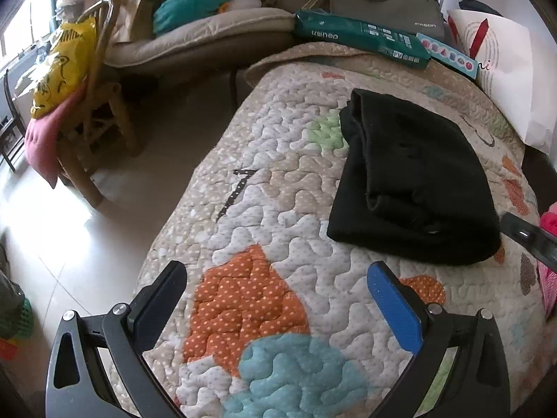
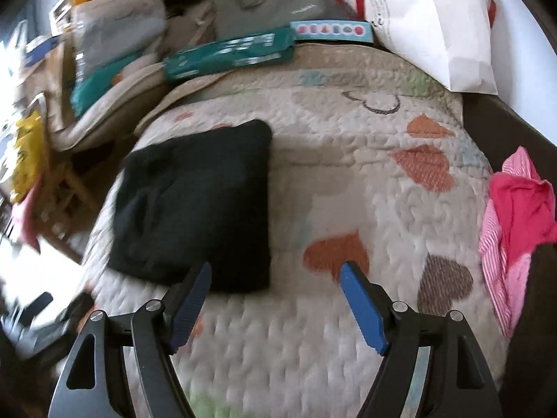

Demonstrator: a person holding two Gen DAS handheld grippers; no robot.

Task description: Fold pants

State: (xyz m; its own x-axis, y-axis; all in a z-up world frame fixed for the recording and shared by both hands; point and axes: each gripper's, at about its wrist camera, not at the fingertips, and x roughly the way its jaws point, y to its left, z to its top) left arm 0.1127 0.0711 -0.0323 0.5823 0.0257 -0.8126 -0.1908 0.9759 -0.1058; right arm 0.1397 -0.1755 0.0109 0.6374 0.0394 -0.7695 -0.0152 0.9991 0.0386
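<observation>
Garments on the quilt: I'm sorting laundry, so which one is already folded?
The black pants, a flat squared bundle lying mid-quilt. The pink striped garment sits crumpled at the quilt's right edge.

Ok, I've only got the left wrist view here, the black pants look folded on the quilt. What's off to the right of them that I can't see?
Observer: A pink striped garment lies crumpled at the quilt's right edge, apart from the black pants.
Operator: Is the right tool holding anything?
Observer: No, the right tool is open and empty, near the pants' front corner.
Operator: Anything printed on the quilt beyond the pants?
Observer: A dark heart outline, near the white paper bag.
</observation>
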